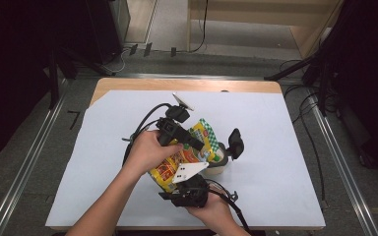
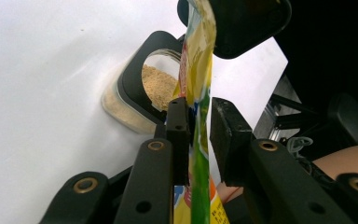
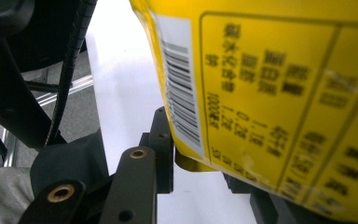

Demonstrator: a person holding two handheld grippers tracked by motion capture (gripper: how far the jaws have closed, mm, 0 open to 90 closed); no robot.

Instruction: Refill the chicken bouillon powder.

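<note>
Two hand-held grippers: the left hand-held gripper and the right hand-held gripper, one in each of the person's two hands. One yellow pouch sits between them, with a green edge and a single barcode on its back. One clear jar of tan powder stands on the tabletop, with one black lid hinged open on it. One white sheet covers the tabletop.

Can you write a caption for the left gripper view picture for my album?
Black tongs pinch the edge of a yellow-green packet above an open jar of tan powder.
</note>
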